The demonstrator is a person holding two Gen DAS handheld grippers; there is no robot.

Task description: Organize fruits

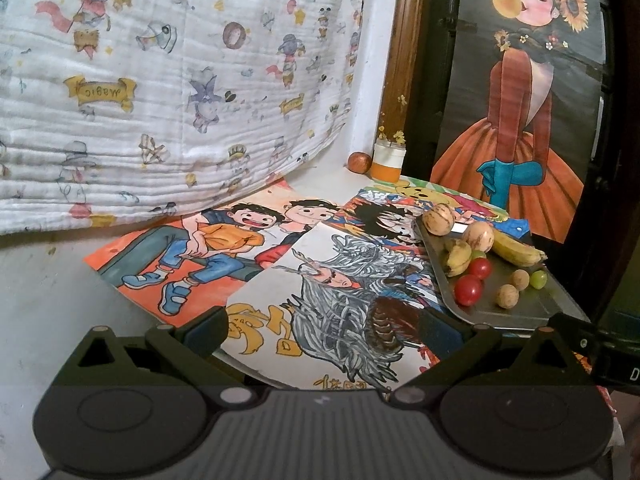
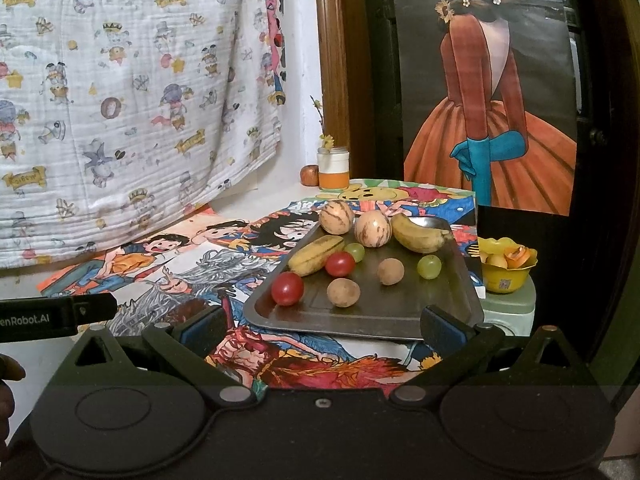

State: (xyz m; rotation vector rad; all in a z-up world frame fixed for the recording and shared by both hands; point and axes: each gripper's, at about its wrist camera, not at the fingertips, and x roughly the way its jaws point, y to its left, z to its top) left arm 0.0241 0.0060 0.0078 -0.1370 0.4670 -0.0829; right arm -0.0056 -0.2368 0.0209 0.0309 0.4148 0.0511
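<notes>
Left tool (image 1: 324,330) spread wide over drawings on the bench, grasping nothing. Right tool (image 2: 322,326) likewise released, just short of the metal tray (image 2: 460,280) bearing bananas, tomatoes (image 2: 287,288), grapes. Yellow bowl (image 2: 507,278) beyond, contents hard to make out.

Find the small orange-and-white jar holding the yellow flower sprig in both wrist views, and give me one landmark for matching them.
Left wrist view: the small orange-and-white jar stands right of centre at the back, against the wooden frame, beyond the metal tray.
Right wrist view: the jar sits at centre, above the tray's far edge.
Shared landmark: the small reddish round fruit just left of the jar in both.
</notes>
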